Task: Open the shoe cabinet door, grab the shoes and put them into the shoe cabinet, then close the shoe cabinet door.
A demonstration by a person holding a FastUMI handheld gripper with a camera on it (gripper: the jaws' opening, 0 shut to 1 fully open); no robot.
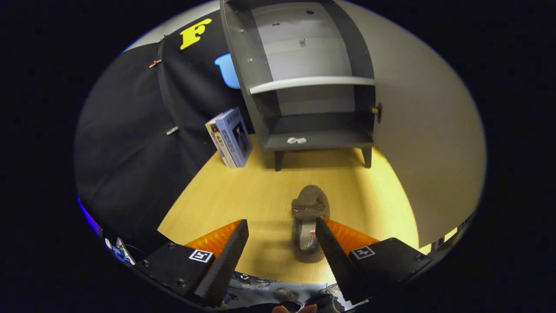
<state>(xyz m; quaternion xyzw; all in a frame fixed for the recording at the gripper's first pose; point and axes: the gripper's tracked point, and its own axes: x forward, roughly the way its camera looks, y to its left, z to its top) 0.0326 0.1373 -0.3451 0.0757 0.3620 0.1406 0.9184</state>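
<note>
a: where's the gripper (282, 226) right now?

b: it hangs above the wooden surface (243, 191), fingers spread wide and released, gripping nothing. the right fingertip sits just at the edge of the shoe (309, 217), the left one is well off to the side of it.

a: so the shoe is between the fingers?

b: partly. it lies flat on the surface, lengthwise toward the cabinet, its near end between the fingers and its far end just ahead of them. it's closer to the right finger than the left. whether that finger actually touches it i cannot tell.

a: and the shoe cabinet?

b: the shoe cabinet (260, 95) stands beyond the shoe, on short legs at the far end of the surface. its door (425, 130) is swung open to the right, a pale panel with a small knob (376, 110) near its edge. inside there's a light shelf (310, 82) across the middle and a dark bottom compartment. something small and whitish (296, 140) sits on the front lip of the cabinet's base; what it is i cannot make out.

a: anything else nearby?

b: a couple of books (230, 137) stand leaning just left of the cabinet, against the black cloth wall (130, 130).
</note>
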